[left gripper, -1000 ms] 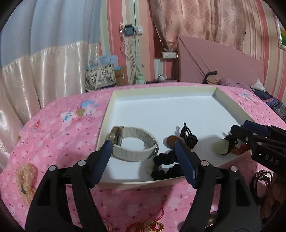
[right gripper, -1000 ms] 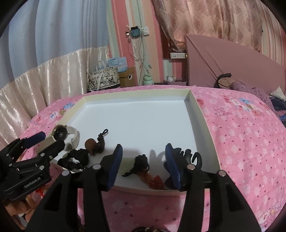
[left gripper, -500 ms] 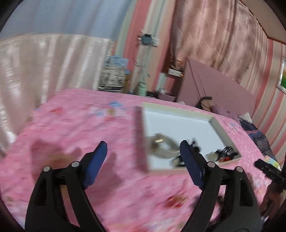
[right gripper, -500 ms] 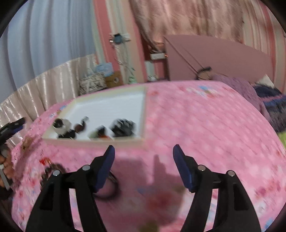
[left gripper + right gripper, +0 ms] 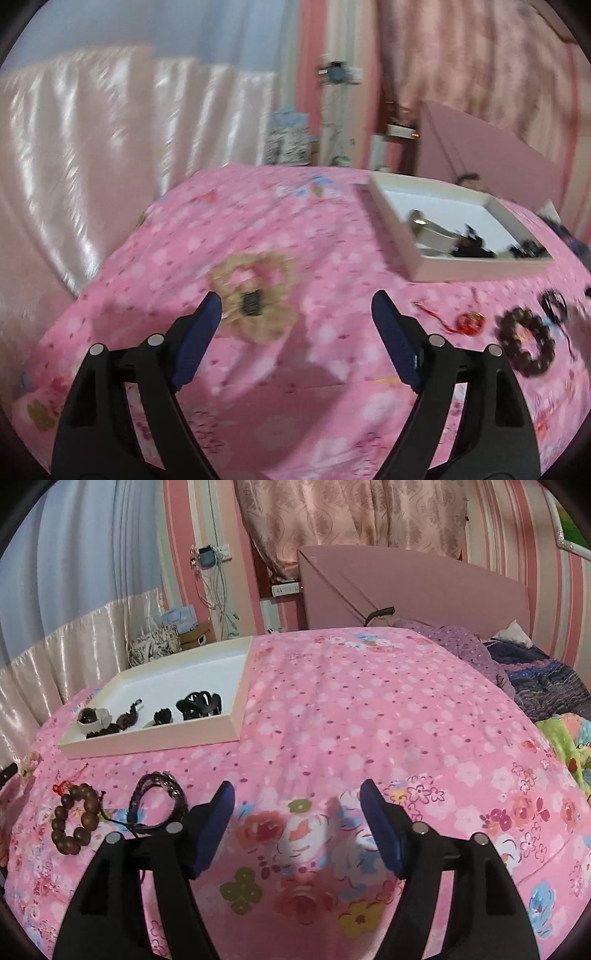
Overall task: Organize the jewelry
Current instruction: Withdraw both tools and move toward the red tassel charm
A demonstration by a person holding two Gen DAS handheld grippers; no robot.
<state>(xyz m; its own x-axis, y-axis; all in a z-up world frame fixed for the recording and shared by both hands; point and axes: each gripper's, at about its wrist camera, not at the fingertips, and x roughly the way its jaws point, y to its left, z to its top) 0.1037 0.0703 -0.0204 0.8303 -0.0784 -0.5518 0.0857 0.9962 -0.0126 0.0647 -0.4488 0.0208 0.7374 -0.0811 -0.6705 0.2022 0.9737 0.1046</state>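
Pink flowered bedspread (image 5: 332,709) carries a shallow white tray (image 5: 236,701) holding a watch (image 5: 92,718), a black claw clip (image 5: 199,705) and small dark pieces too blurred to name. The left gripper (image 5: 295,314) hangs spread wide and empty over a beige scrunchie (image 5: 255,291), well apart from the tray. The right gripper (image 5: 297,805) is likewise released and empty above bare cloth, with a brown bead bracelet (image 5: 75,818) and a dark braided cord bracelet (image 5: 159,801) lying on the spread to its left

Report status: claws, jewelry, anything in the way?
Left claw open, empty, over gold scrunchie. Right claw open, empty. Bead bracelet, cord bracelet outside tray. Nothing blocking.
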